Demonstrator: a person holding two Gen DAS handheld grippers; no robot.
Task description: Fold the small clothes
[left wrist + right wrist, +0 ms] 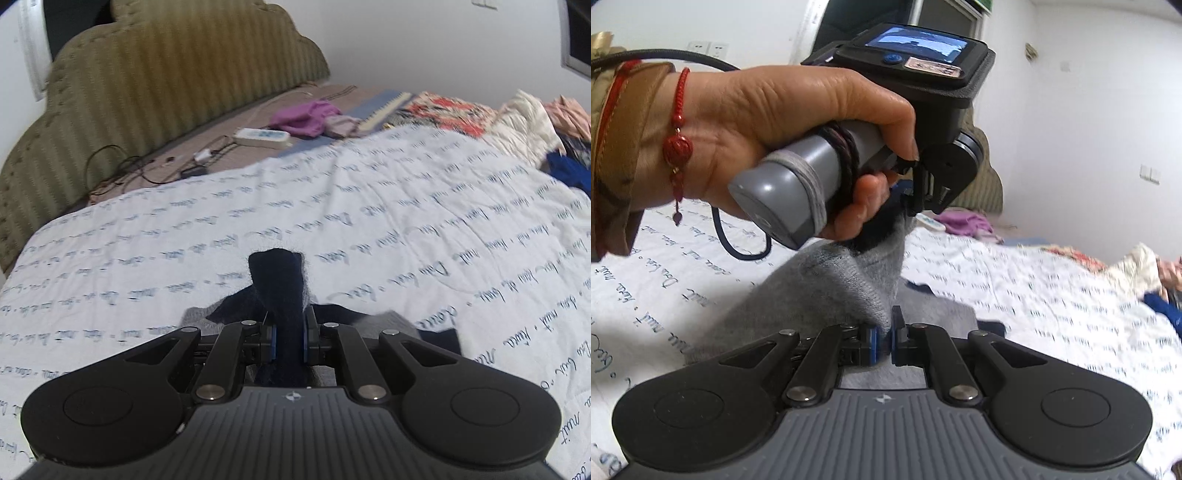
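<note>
From the right wrist camera I see that the left hand (pixel 798 136) and its handle cover much of the view, so the far end of the sock (pixel 849 273) is hidden behind the fingers. The bed cover (pixel 1052 295) at the right is blurred, and I cannot read its writing there.

In the left wrist view the left gripper (pixel 289 338) is closed on the dark end of the sock (pixel 279 280), which stands up between the pads; the rest of the cloth goes under the gripper body and is cut off.

The right gripper (pixel 882 341) is pinched tight on the grey part. The sock stretches between both grippers, above the cover. Far away lies a purple cloth (pixel 308 118), not sharp.
</note>
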